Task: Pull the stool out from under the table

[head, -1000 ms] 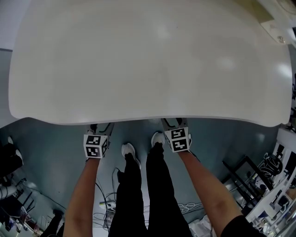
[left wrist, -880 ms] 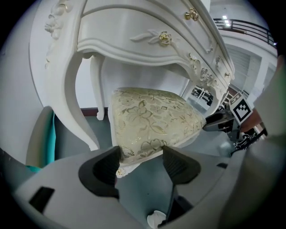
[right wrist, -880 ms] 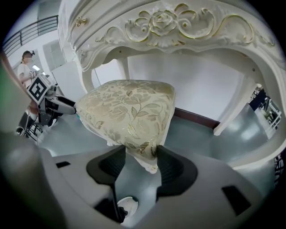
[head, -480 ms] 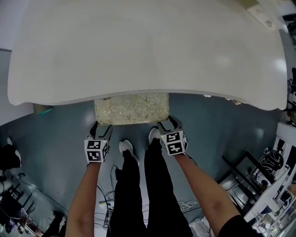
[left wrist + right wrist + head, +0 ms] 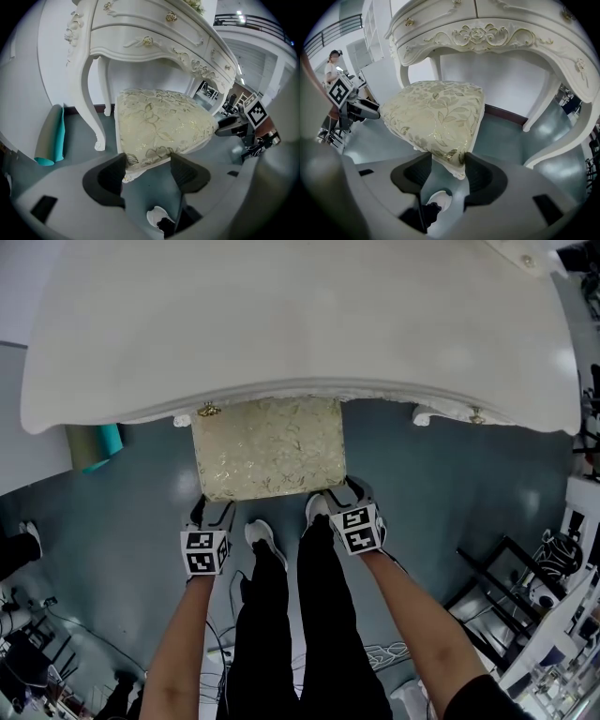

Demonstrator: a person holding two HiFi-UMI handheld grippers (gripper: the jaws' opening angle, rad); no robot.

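Grey-blue floor [image 5: 450, 484] is showing around the white table [image 5: 300, 324]. From the left, a teal roll [image 5: 94, 444] is sitting by the table's left end, and the left gripper [image 5: 211, 509] is clamping the near-left corner of the stool [image 5: 269, 446]. The stool is standing mostly out past the table's near edge, and the right gripper [image 5: 339, 495] is clamping its near-right corner. Only the gripper views are showing the carved table leg [image 5: 91, 93] and drawer knobs [image 5: 171, 17], while only the head view is showing the plain tabletop.

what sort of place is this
Likely a lab or workshop, not a home: ornate white table and cushioned stool sit on grey floor amid loose cables and equipment racks.
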